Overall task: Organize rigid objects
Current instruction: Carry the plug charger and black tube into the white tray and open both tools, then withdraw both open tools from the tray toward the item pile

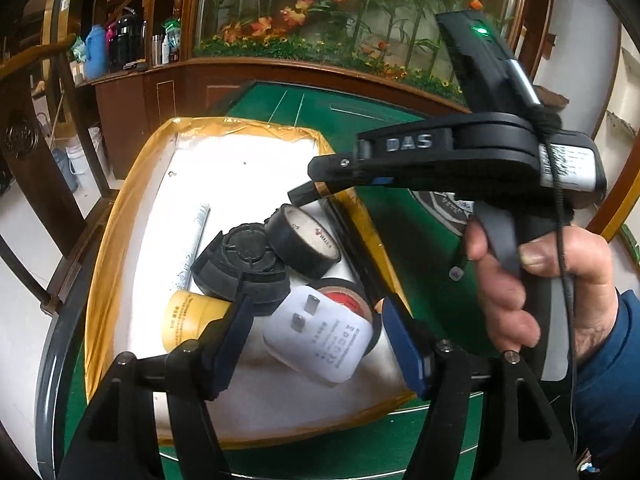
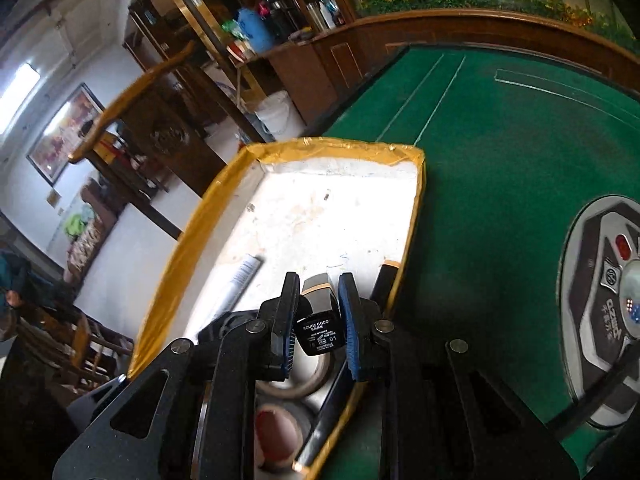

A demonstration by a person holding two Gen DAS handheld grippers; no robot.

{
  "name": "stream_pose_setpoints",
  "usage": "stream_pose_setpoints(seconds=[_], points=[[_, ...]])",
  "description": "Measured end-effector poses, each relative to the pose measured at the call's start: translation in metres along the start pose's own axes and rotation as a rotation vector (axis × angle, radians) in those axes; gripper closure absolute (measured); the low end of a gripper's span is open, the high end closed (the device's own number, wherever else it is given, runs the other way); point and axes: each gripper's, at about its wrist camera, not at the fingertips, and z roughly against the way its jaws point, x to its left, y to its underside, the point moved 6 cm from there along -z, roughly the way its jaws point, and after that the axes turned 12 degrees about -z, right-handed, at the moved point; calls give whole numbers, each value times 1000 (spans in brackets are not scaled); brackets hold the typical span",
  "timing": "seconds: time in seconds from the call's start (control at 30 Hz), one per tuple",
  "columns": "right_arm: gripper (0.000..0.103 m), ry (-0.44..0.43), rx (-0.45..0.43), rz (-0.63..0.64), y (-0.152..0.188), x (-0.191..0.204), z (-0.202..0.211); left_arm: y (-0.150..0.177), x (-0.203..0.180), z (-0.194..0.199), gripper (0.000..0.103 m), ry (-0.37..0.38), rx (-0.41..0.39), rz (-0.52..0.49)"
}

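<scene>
Gripped in right tongs (image 2: pixel 318 320): small black lipstick tube (image 2: pixel 318 330), above yellow-taped white tray (image 2: pixel 280 152). Placing step; next, lower, release. Left tongs (image 1: pixel 316 332) open astride white plug adapter (image 1: pixel 320 336).

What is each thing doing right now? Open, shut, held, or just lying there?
left gripper: open, hanging over the white plug, not pinching it.
right gripper: shut on the lipstick tube.
lipstick tube: held above the box, label end toward the camera.
white plug: lying prongs up in the box.
black tape roll: lying tilted in the box.
box: open-topped, on the green table.
</scene>
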Motion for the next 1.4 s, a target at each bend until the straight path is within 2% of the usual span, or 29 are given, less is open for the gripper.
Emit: stream_pose_setpoints(seconds=[0.17, 0.33, 0.47, 0.57, 0.83, 1.03, 1.13, 1.23, 1.3, 1.4], points=[[79, -36, -24, -5, 2, 4, 8, -2, -4, 0, 35, -16, -2, -1], [78, -30, 20, 0, 13, 10, -6, -1, -2, 0, 35, -19, 2, 2], [78, -21, -13, 22, 6, 17, -9, -1, -2, 1, 35, -11, -6, -9], [78, -34, -3, 31, 1, 25, -11, 0, -2, 2, 35, -6, -6, -17], [78, -80, -21, -13, 4, 15, 10, 0, -3, 4, 35, 5, -19, -12], [78, -88, -107, 41, 18, 6, 63, -4, -21, 10, 35, -4, -24, -43], [77, -26, -193, 117, 29, 2, 99, -7, -33, 11, 35, -1, -25, -66], [61, 64, -292, 198, 42, -8, 137, -9, -44, 14, 35, -3, -27, -92], [50, 90, -337, 221, 47, -24, 162, -11, -52, 15, 35, 4, -28, -106], [50, 159, -378, 205, 54, -58, 196, -14, -67, 13, 35, 11, -26, -128]])
